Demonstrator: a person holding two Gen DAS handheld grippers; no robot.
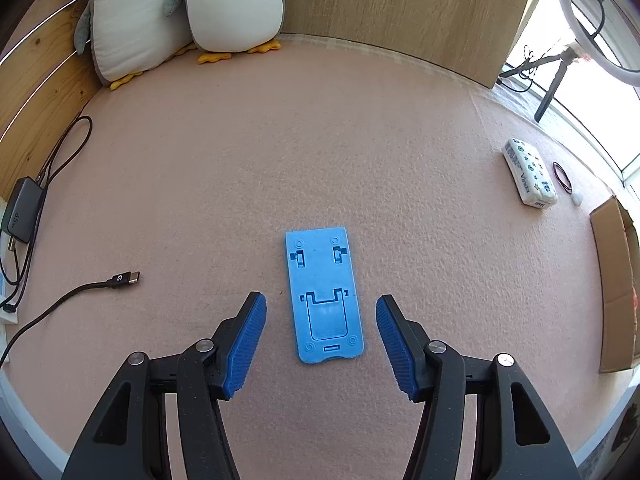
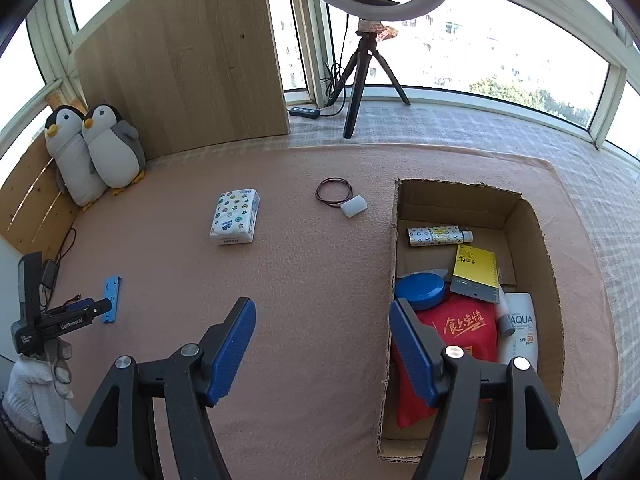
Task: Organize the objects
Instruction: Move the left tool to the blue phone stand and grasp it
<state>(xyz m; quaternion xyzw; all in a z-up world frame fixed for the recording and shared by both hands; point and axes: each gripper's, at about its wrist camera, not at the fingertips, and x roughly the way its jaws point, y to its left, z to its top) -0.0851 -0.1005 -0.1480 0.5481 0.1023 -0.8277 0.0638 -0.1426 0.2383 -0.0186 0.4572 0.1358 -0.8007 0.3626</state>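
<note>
The left gripper (image 1: 321,334) hangs wide and empty, its jaws straddling the flat light-blue plastic phone stand (image 1: 323,295) lying on the pink felt mat (image 1: 280,160). The right gripper (image 2: 322,347), also wide and empty, hovers beside the open brown cardboard box (image 2: 536,240), which already holds about 6 items. Judging by this, 4 things remain: the stand, patterned tissue pack (image 2: 235,216), hair ties (image 2: 334,194), white cap (image 2: 353,205).
</note>
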